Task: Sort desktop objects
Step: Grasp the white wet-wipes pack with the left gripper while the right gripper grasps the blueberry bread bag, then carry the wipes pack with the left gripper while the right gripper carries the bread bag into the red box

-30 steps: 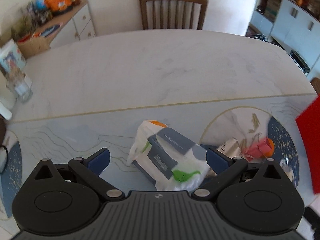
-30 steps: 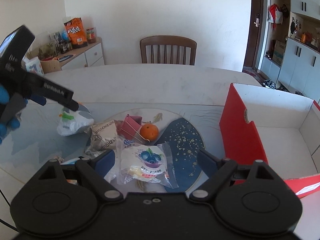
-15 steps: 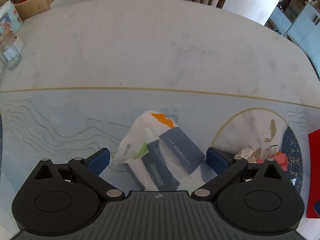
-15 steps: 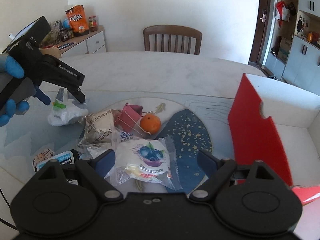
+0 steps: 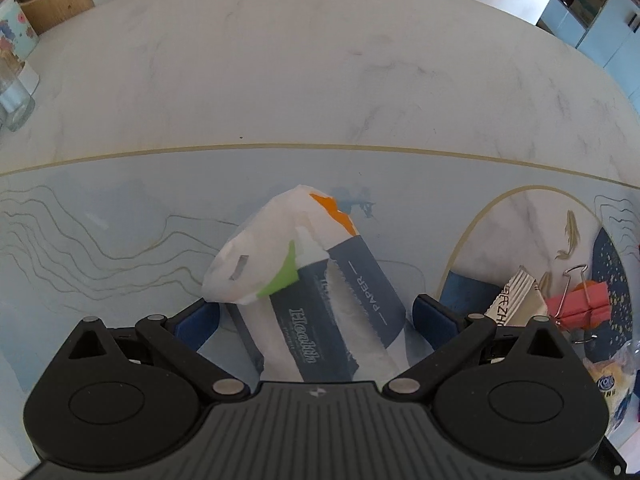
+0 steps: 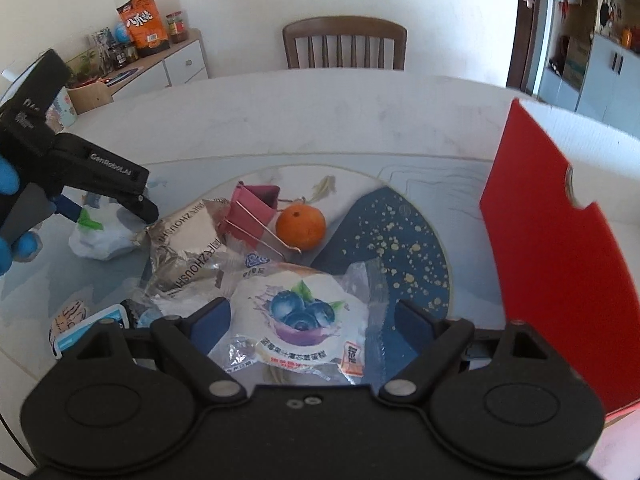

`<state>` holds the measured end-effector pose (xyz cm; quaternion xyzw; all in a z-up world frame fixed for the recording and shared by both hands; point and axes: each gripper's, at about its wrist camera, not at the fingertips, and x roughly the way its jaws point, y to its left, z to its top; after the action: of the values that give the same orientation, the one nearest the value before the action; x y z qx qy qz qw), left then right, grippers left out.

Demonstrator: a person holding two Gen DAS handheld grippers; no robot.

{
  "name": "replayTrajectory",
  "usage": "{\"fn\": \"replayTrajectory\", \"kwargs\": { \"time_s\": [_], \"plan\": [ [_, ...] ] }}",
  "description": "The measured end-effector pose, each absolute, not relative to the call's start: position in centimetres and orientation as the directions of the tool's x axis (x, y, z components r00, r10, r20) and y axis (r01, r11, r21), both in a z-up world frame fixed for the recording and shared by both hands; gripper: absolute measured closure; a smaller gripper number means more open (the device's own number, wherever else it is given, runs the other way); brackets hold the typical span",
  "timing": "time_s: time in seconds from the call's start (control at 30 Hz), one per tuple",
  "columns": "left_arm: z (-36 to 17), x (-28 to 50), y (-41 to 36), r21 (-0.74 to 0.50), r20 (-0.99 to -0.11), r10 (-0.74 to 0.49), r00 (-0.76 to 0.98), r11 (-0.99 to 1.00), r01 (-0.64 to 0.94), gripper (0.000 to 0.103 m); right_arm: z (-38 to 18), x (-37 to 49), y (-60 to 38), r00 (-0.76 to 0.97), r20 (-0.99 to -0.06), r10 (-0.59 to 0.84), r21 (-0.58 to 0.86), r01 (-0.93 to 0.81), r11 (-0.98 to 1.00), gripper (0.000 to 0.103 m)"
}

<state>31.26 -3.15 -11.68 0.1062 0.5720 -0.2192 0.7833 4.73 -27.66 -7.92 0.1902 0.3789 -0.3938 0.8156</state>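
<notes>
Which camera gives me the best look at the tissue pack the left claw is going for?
The left wrist view: the tissue pack fills the middle between the open left claw's fingers, with its "PAPER" print readable. The right wrist view shows only a small white corner of it at far left, mostly hidden under the left claw.

The left wrist view sits low over the bench point(image 5: 320, 80), tipped steeply down and very near a tissue pack point(image 5: 320, 288) that fills the space between its tongs point(image 5: 316, 318). The right wrist view is higher and more level, facing across the bench point(image 6: 340, 120) toward a chair point(image 6: 344, 46) and the far wall. Both views share the pink binder clip point(image 5: 578, 300) point(image 6: 252, 212), a foil packet point(image 5: 516, 300) point(image 6: 184, 252) and probably the same tissue pack point(image 6: 98, 234), half hidden there behind the left tongs point(image 6: 108, 208).
</notes>
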Motion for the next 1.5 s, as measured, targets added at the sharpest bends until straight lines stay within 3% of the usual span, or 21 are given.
{"fn": "replayTrajectory", "kwargs": {
  "time_s": [0.3, 0.6, 0.73, 0.93, 1.5],
  "plan": [
    [-11.8, 30.4, -2.2, -0.092, -0.93, -0.244, 0.275, 0.879, 0.469, 0.002, -8.5, 4.6, -28.6, 0.409, -0.784, -0.467, 0.071, 0.806, 0.588, 0.022],
    [-11.0, 29.2, -0.8, -0.1, -0.916, -0.265, 0.302, 0.878, 0.468, 0.024, -7.9, 4.7, -28.3, 0.408, -0.784, -0.468, 0.073, 0.809, 0.583, 0.036],
    [-10.2, 29.0, -0.2, -0.096, -0.903, -0.285, 0.323, 0.865, 0.493, 0.036, -7.7, 4.8, -28.2, 0.389, -0.787, -0.479, 0.062, 0.822, 0.565, 0.039],
    [-9.3, 28.6, -0.6, -0.098, -0.887, -0.316, 0.337, 0.841, 0.532, 0.045, -7.0, 4.0, -27.9, 0.358, -0.784, -0.507, 0.051, 0.852, 0.522, 0.039],
    [-4.6, 24.7, -0.6, -0.094, -0.852, -0.414, 0.32, 0.723, 0.684, 0.046, -2.4, 2.6, -24.8, 0.353, -0.742, -0.571, 0.081, 0.891, 0.446, 0.039]
  ]
}}
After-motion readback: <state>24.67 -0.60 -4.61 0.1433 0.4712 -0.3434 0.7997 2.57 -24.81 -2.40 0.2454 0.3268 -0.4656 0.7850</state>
